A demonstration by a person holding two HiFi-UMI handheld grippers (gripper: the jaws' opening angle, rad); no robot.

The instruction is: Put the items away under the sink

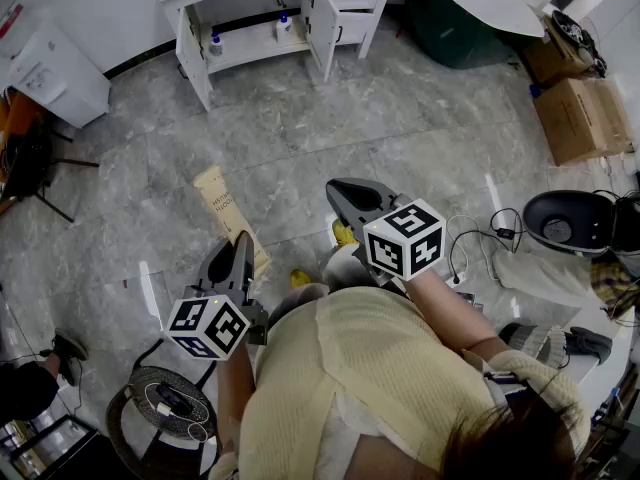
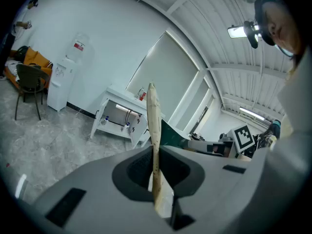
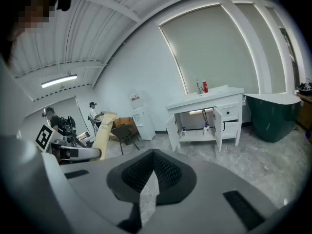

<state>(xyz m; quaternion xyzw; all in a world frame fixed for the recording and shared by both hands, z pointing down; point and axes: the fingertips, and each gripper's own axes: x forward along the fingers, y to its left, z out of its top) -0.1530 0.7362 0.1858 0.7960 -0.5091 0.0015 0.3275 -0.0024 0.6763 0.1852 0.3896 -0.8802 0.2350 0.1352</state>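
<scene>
Paper packet [image 1: 230, 213] pinched by left hand-held gripper [image 1: 242, 248], right hand-held gripper [image 3: 153, 155] pressed together (empty), bottles [image 1: 215, 42] in sink cabinet [image 1: 322, 26]

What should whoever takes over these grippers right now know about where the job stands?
Left gripper: shut on a flat tan paper package.
Right gripper: shut, nothing between the jaws.
Sink cabinet: ahead across the floor, doors open.
Done: two bottles stand on its shelf.
Left: carry the package over and set it on that shelf, probably beside the bottles.
</scene>
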